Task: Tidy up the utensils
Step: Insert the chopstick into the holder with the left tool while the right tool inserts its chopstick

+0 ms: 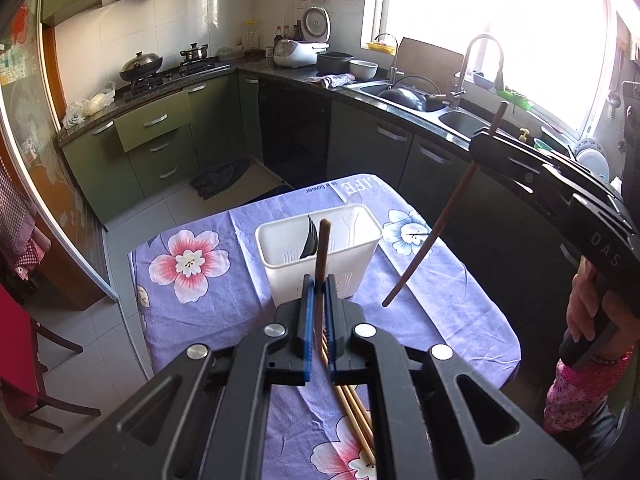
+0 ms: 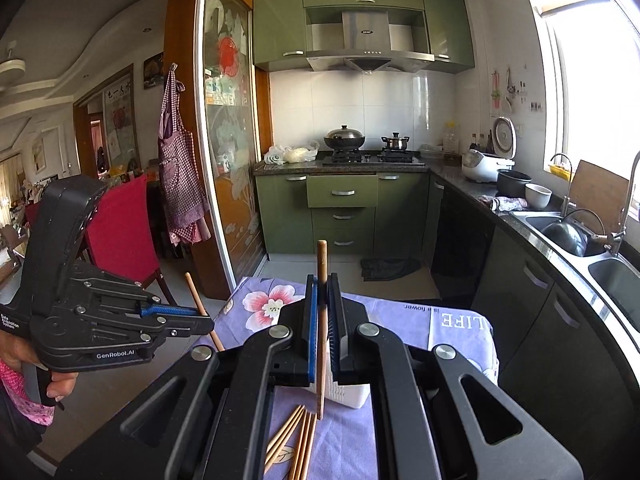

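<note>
A white slotted utensil basket stands on the table with the purple flowered cloth; a dark utensil and a clear spoon stand in it. My left gripper is shut on a brown chopstick, held just in front of and above the basket. My right gripper is shut on another brown chopstick, held upright above the basket. In the left wrist view the right gripper holds its chopstick slanted, right of the basket. Several light wooden chopsticks lie on the cloth near me.
Green kitchen cabinets and a stove with pots stand behind the table. A counter with a sink and tap runs along the window side. A red chair stands to the left of the table.
</note>
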The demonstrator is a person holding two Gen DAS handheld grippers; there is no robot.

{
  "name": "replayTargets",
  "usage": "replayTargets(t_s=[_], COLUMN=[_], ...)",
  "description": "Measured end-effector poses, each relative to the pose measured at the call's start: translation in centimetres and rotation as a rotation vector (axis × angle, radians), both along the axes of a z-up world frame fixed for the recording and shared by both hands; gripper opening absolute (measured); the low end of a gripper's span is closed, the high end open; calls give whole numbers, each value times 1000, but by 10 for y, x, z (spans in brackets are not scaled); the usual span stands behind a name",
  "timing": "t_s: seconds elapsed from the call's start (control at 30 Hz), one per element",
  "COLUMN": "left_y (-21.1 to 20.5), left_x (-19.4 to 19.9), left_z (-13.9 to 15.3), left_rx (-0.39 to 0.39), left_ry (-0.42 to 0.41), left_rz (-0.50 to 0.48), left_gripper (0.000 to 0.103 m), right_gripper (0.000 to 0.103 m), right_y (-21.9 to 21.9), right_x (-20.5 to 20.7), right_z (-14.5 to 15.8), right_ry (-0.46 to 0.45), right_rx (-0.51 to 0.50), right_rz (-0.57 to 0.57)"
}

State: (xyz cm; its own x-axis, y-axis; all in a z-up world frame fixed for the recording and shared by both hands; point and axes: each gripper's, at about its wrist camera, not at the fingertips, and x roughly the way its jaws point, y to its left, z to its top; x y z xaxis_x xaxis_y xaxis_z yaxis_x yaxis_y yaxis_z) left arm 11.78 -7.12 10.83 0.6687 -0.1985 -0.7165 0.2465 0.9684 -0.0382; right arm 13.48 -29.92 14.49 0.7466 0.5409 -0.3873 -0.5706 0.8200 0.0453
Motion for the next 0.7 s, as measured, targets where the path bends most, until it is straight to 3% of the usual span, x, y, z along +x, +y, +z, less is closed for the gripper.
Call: replayTargets(t_s=[0.23,0.4,0.53,0.7], left_y=[-6,-6,-6,-5], left_x=[15,33,57,93], left_z=[50,77,82,53], left_rx=[-12,-13,-8,3], left_ry=[-64,-120,-141,-82], left_rz=[-15,9,45,77], left_gripper=[5,5,5,5], right_gripper=[6,6,6,6], right_y=[11,19,26,31], right_x=[33,68,97,119], right_z=[43,53,45,5], right_ry=[-28,-31,-16,41], right_rx=[32,48,56,58], right_rz=[-33,-61,-79,-84])
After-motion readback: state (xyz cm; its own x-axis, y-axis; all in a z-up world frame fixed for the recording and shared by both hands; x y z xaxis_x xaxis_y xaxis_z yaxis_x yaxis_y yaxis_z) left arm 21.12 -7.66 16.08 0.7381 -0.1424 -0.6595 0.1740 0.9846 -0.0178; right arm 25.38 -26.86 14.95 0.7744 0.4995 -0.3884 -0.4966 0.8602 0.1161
